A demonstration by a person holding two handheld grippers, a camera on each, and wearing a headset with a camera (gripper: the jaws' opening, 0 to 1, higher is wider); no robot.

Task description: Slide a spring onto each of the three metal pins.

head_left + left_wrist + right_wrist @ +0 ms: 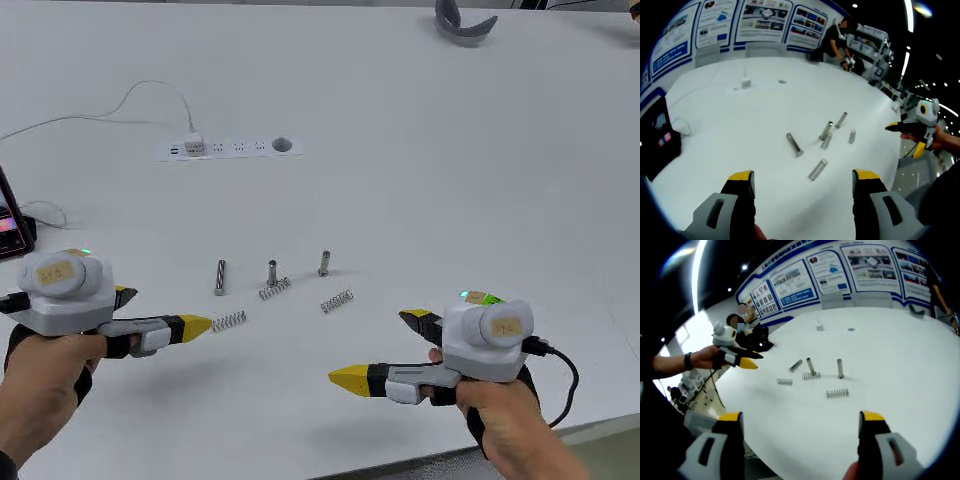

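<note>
White table [420, 180] is stretching across the head view, with a power strip [228, 148] lying far back. Three pins are sitting mid-table in a row. The left pin [220, 277] is lying flat, while the middle pin [272, 272] and the right pin [324, 262] are standing upright. All three springs are lying loose on the table. The near spring [229, 321] is lying just off one yellow tip of the left gripper [170, 308]. The middle spring [274, 289] is resting just beside the middle pin's base, and the right spring [337, 300] is lying near the right pin. The left gripper's jaws are spreading wide and gripping nothing. The right gripper [368, 347] is hanging well apart from the parts, jaws likewise wide and bare.

The left gripper view is showing its own jaws gaping, with the near spring [817, 170] lying just beyond the tips and the left pin [794, 144] farther on. The right gripper [900, 140] is reaching in from the right.

The right gripper view is showing wide jaws too. The right spring [837, 393] is lying nearest, with the pins behind it. The left gripper [752, 361] is entering from the left, and posters [850, 265] are lining the wall.
</note>
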